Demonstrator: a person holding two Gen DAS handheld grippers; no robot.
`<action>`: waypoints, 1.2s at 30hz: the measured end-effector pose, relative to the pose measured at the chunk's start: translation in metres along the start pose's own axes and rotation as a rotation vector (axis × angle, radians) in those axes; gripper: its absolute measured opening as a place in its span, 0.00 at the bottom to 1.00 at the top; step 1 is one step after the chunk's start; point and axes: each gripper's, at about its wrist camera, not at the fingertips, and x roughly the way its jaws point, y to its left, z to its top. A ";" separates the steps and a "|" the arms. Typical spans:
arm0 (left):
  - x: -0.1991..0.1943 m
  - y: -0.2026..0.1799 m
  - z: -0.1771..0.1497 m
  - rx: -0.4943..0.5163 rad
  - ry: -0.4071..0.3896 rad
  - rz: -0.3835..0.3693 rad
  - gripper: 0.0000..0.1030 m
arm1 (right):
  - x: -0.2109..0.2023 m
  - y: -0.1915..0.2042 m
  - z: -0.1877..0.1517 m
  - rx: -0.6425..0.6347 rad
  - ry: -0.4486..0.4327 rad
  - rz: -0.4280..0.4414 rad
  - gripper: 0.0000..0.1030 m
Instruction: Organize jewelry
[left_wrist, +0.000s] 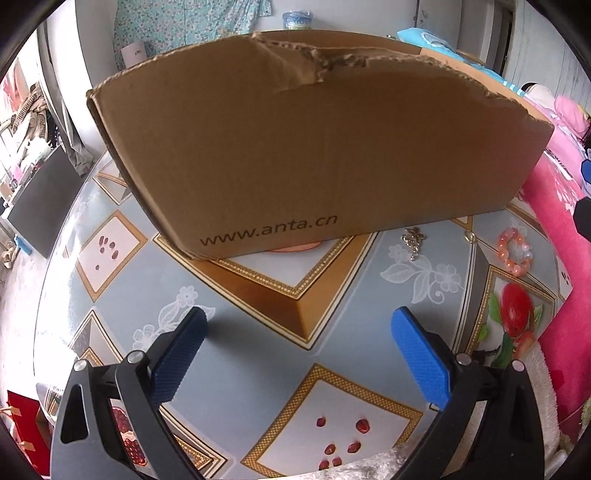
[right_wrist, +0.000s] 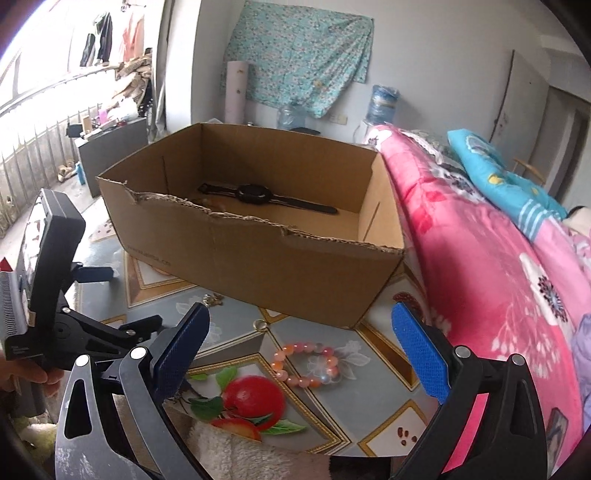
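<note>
Blue ribbed pads of the left gripper (left_wrist: 299, 321) stand wide apart with nothing between them, held above the patterned surface (left_wrist: 332, 332) and facing the long outer wall of a cardboard box (left_wrist: 314, 147). That wall carries the print "www.anta.cn", and its top edge is torn. Right of the box's near corner, on the surface, lie a small metallic trinket (left_wrist: 413, 242), a small clear ring-like piece (left_wrist: 469, 236) and a pink-orange bead bracelet (left_wrist: 514, 251). In the right wrist view, the right gripper (right_wrist: 299, 321) is likewise spread wide and empty, positioned over the bead bracelet (right_wrist: 306, 363), which lies flat on the surface (right_wrist: 369, 387) just in front of the box (right_wrist: 258, 258). A black wristwatch (right_wrist: 255, 195) lies stretched out on the floor of the open box. The trinket (right_wrist: 212, 299) sits by the box's near wall, and the clear piece (right_wrist: 259, 325) lies between it and the bracelet. The left gripper's body (right_wrist: 55, 295) shows at the left edge, held by a hand (right_wrist: 22, 374). A pink floral blanket (right_wrist: 498, 295) borders the surface on the right.
</note>
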 end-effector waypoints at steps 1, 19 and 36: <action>-0.001 -0.001 0.000 0.001 -0.001 0.000 0.96 | 0.000 0.000 0.000 0.002 -0.003 0.007 0.92; -0.001 -0.005 0.002 0.002 0.019 0.001 0.96 | 0.008 -0.013 -0.005 0.079 -0.004 0.162 0.92; -0.001 -0.004 0.003 0.011 0.035 -0.007 0.96 | 0.012 -0.022 -0.005 0.102 -0.022 0.189 0.92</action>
